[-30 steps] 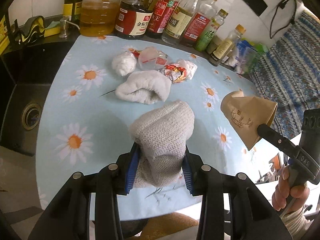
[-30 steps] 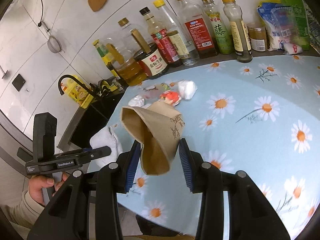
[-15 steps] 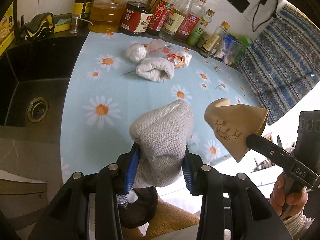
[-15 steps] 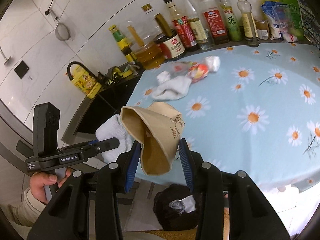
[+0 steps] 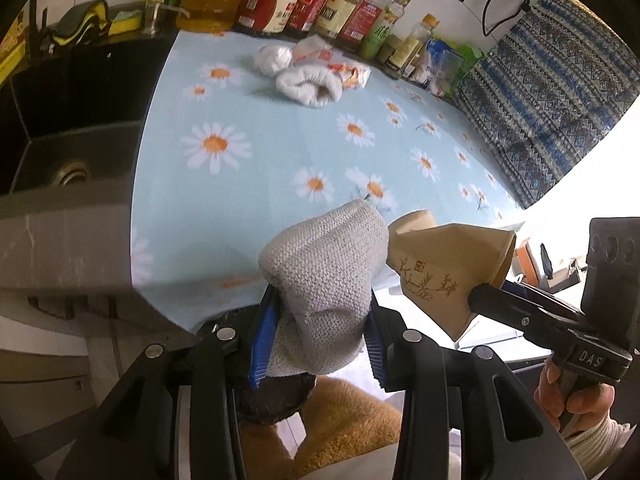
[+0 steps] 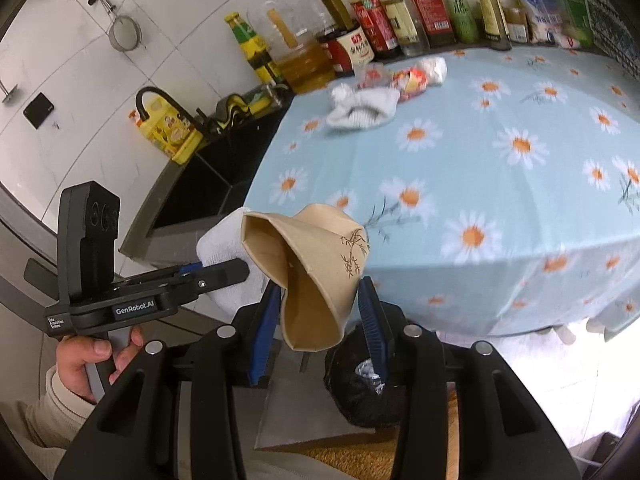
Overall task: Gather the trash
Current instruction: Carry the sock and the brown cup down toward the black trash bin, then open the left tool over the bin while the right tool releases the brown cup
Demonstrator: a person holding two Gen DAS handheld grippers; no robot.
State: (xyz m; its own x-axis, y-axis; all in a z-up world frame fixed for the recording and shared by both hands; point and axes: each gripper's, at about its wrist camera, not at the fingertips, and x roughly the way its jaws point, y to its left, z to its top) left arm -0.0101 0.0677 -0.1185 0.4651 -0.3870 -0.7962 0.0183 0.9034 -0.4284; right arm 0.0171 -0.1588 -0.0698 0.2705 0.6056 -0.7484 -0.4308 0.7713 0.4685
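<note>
- Two grippers are loaded: your left gripper (image 5: 320,332) is clamped on a grey knitted cloth bundle (image 5: 324,272), squeezed between its blue pads (image 5: 262,332).
- Your right gripper (image 6: 320,320) is clamped on a crushed tan paper cup with a bamboo print (image 6: 312,272), mouth facing up and left in the right wrist view.
- Cup and bundle sit just beside each other, both out past the near edge of the table.
- Below them on the floor you have a black bag (image 6: 360,392) with something crumpled inside, next to an orange-brown mat (image 5: 340,420).
- Beyond lies the light-blue daisy-print tablecloth (image 5: 280,152).
- Far across it rest a white rolled cloth (image 5: 308,86), a white crumpled wad (image 5: 272,58) and red-and-white wrappers (image 6: 408,78).
- Behind those stands a row of sauce and oil bottles (image 6: 380,20), with a dark sink (image 5: 68,120) at the left.
</note>
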